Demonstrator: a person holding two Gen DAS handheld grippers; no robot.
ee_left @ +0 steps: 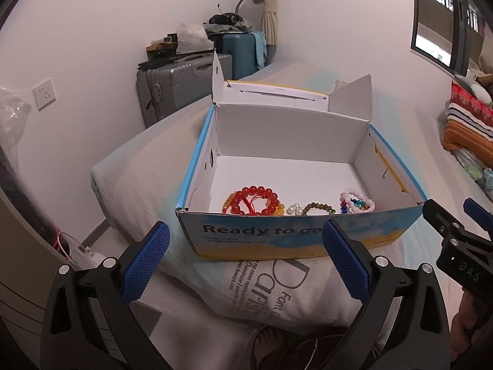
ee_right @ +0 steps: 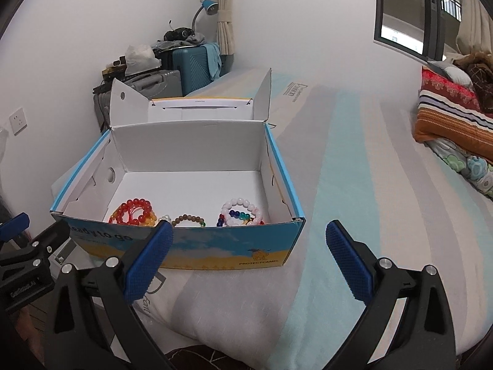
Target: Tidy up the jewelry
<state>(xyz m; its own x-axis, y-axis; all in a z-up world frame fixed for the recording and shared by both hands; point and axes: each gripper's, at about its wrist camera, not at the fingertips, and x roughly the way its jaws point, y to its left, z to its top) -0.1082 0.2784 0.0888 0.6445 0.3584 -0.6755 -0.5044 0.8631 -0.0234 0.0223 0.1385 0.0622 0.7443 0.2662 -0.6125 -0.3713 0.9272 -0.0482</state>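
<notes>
A blue-and-yellow cardboard box with its lid flipped back sat on the striped bed. The beaded bracelets, red, brown and pink-white, lay in a row along its near wall, ahead of and below both grippers. Left gripper and right gripper hung spread and empty; neither looked clearly nearer.

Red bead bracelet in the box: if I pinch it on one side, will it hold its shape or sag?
The red bead bracelet is separate round beads on a cord, so it will probably droop. The glossy beads may slip between the pads. It lies against neighbouring strands near the box front wall, so it might drag those along.
</notes>
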